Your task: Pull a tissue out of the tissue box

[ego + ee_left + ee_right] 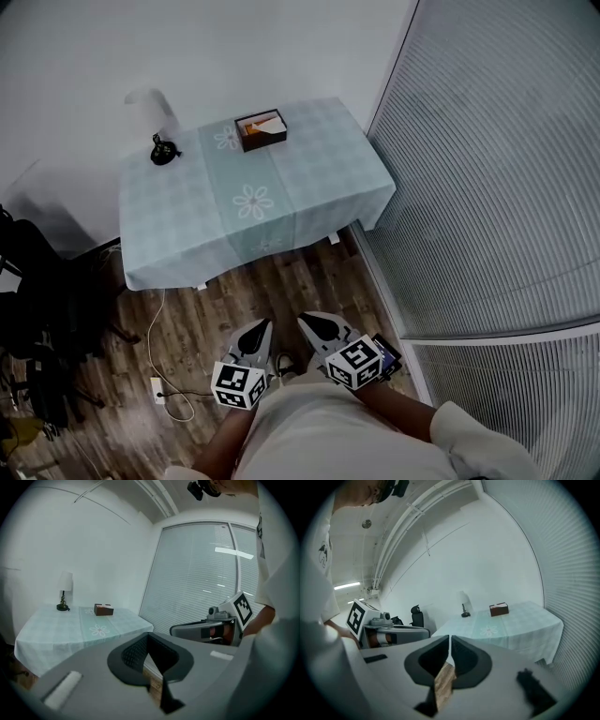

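Far across the table (pixel 319 178), close to its back edge and about midway along it, sits the tissue box (pixel 261 129), with the lamp (pixel 155 127) to its left. You are well short of it: both grippers hang near your body over the wooden floor (pixel 309 281), with nothing between either pair of jaws. Your left gripper (pixel 255 333) is clenched, tips meeting, and your right gripper (pixel 317 326) is clenched too.

The step in hand looks like the approach. Walk up to the near edge square-on, pick 1 gripper to pull, and part its jaws before you reach over the cloth. The other could steady the box, since a light box may lift or slide with the sheet. Come at the pale tissue (pixel 266 123) from above and pinch only 1 layer.

For room, the blinds (pixel 487 169) crowd the table's right end, while dark furniture (pixel 37 309) and a floor cable (pixel 155 328) lie left. The middle of the near edge looks like your open lane; mind the hanging cloth.
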Demonstrator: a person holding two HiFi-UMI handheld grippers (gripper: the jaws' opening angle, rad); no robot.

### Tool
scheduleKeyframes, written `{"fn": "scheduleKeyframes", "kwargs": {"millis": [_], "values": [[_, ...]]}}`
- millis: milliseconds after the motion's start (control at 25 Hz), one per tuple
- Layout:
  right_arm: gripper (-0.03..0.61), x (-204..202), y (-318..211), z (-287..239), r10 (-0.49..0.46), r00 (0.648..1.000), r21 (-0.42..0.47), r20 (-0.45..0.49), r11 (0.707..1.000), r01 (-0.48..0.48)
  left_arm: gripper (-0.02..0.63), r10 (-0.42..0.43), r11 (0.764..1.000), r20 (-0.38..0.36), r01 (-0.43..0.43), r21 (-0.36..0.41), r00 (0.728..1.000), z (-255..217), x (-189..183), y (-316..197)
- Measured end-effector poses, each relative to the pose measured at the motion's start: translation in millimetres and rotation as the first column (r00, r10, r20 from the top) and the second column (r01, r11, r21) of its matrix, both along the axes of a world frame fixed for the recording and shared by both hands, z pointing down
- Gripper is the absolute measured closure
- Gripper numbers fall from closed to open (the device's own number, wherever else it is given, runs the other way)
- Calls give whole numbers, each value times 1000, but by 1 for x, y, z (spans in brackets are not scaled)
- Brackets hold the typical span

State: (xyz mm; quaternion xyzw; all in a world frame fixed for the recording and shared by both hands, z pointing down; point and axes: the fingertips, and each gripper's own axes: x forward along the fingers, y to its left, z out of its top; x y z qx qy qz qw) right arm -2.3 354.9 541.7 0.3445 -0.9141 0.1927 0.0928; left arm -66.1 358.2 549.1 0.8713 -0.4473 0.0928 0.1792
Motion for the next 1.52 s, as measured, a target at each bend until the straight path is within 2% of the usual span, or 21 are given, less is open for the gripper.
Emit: {"fn": "scheduleKeyframes", "kwargs": {"millis": [240, 440, 600, 760, 920, 1120, 1360, 1520], "values": [[566, -4, -26, -1, 57, 998, -8, -40, 998, -58, 606, 11, 1000, -34, -11, -14, 999, 2, -16, -25], [566, 7, -91, 10, 98, 994, -23, -39, 995, -99, 606, 4, 1000, -33, -5, -28, 999, 10, -18, -83], [566, 13, -172, 13, 98, 995, -12, -34, 995, -98, 607, 10, 1000, -1, -10, -27, 1000, 14, -13, -158], [566, 16, -261, 3, 49, 998, 14, -46, 999, -49, 606, 5, 1000, 20, -4, -26, 1000, 2, 3, -251], [566, 17, -352, -14, -9, 999, 38, -42, 999, 10, 606, 22, 1000, 60, -23, 16, 998, -19, 20, -343], [566, 19, -439, -20, -64, 996, 56, -61, 996, 67, 606, -13, 1000, 44, 13, 12, 999, -29, 21, -429], [565, 0, -479, -14, -79, 994, 31, -77, 996, 81, 606, -23, 1000, 55, 23, -11, 998, -24, -3, -474], [565, -12, -492, -8, -43, 996, -4, -83, 999, 43, 606, -19, 998, 45, 21, -59, 999, -15, -22, -491]]}}
